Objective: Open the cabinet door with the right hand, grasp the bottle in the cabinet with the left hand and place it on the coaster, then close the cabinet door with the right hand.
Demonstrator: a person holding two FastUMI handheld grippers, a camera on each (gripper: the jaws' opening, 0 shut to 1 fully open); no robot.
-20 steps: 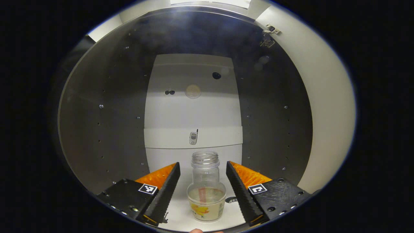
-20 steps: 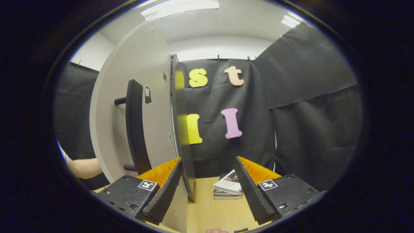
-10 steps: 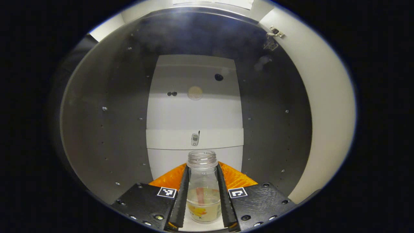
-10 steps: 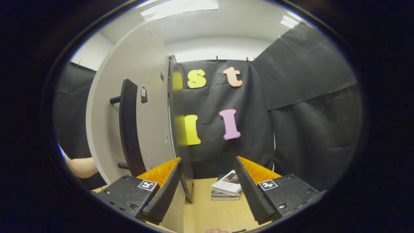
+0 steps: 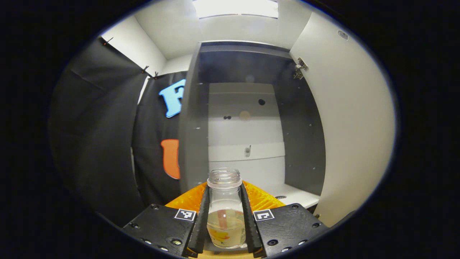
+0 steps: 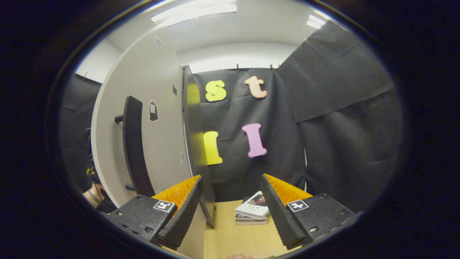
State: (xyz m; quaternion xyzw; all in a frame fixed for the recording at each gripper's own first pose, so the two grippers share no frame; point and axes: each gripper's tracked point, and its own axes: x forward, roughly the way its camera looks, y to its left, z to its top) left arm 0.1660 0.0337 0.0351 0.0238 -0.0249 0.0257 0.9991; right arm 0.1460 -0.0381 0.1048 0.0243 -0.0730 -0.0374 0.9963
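Observation:
In the left gripper view my left gripper (image 5: 225, 219) is shut on a clear capless bottle (image 5: 225, 207) with a little pale liquid and a yellow-printed label. The bottle is held upright in front of the open cabinet (image 5: 248, 136), outside its dark interior. The cabinet's white door (image 5: 354, 118) stands open at the right. In the right gripper view my right gripper (image 6: 231, 212) is open with nothing between its fingers. It sits beside the open door (image 6: 158, 118), whose black bar handle (image 6: 133, 147) is to the left of the fingers.
A small stack of books (image 6: 252, 210) lies on the wooden table (image 6: 230, 237) ahead of the right gripper. A person's arm (image 6: 94, 196) shows at the far left behind the door. The cabinet's white floor (image 5: 293, 192) shows low in the opening.
My left gripper closed on the bottle inside the cabinet, then drew it back out of the cabinet. The right gripper drifted slightly and stayed open beside the door.

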